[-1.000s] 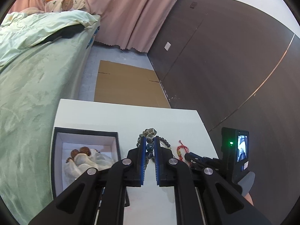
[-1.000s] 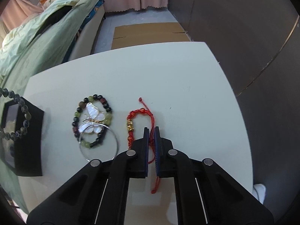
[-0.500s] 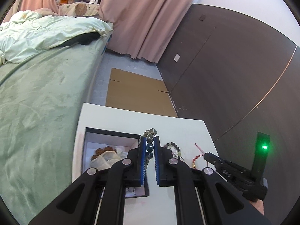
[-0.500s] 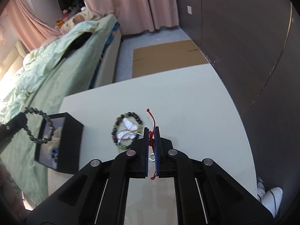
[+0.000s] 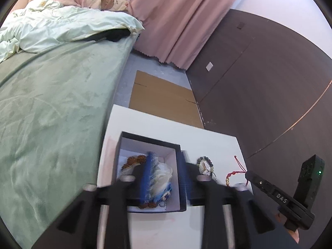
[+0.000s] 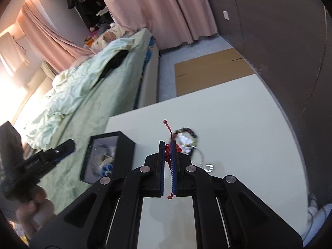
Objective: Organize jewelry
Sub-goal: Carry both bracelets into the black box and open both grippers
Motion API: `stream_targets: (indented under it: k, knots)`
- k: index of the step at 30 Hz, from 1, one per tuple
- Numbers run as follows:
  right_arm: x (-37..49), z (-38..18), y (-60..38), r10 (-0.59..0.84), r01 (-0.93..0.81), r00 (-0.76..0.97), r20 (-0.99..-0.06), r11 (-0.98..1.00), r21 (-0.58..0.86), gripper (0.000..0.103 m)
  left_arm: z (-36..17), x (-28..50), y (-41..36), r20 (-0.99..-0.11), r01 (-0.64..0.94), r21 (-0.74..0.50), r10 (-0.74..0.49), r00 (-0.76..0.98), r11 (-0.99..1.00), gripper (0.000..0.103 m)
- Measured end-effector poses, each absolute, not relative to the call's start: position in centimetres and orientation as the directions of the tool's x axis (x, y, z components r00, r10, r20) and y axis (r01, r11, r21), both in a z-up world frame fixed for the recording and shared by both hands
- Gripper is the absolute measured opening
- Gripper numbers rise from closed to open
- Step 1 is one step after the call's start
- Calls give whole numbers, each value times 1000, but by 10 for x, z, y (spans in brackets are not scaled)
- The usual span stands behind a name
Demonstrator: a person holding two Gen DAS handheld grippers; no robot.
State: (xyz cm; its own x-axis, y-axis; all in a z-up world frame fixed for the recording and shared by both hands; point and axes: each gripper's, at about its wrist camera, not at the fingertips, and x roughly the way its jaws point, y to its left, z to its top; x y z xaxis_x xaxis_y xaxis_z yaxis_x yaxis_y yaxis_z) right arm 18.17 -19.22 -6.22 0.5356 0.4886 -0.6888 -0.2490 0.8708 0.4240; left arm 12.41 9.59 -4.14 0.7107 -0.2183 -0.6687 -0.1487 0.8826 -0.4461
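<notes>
Two grippers work over a white bench (image 6: 238, 124) beside a bed. One red cord bracelet (image 6: 169, 145) is pinched between the closed fingers (image 6: 173, 166) of the right gripper (image 6: 167, 166), its knotted ends sticking out past the tips at the far side and below the pads at the near side; in the left wrist view the same red cord (image 5: 236, 171) shows at the tip of that gripper (image 5: 249, 175), above the bench near its right edge. Just beyond it on the bench lies a beaded bracelet (image 6: 186, 137) with a pale butterfly charm, and a thin silver ring-shaped piece (image 6: 208, 167) rests near the right gripper's fingers. Left of these stands an open black jewelry box (image 5: 179, 166) with a white lining, holding brown beads (image 5: 134, 160), a pale bundle and some blue pieces. The left gripper (image 5: 165, 176) hovers over this box with its blue-padded fingers (image 5: 146, 176) spread wide and nothing between them; motion blur smears them. Beyond the bench, flattened cardboard (image 5: 161, 101) lies on the floor, with a green-covered bed (image 5: 51, 103) to the left, pink curtains (image 5: 176, 20) behind, and a dark wall panel (image 5: 259, 93) to the right.
</notes>
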Motion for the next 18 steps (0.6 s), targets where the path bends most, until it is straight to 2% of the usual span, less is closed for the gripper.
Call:
stream_targets:
  k: [1,8,18]
  knots:
    - [181,-61,-191,498,-253,536,-682,865,433,7,-39,121,97,-658,-151,-444,-206,725,883,56]
    - [177,-49,-170,581,-306,525,-622,810,500,7,-33,120,105,-651,-174,-444,-183,737,879,56]
    - [169,-40,-133,704,-392,469,-534,707,588,7,-20,115,116,-617,-201,-439,-131,776,876,84]
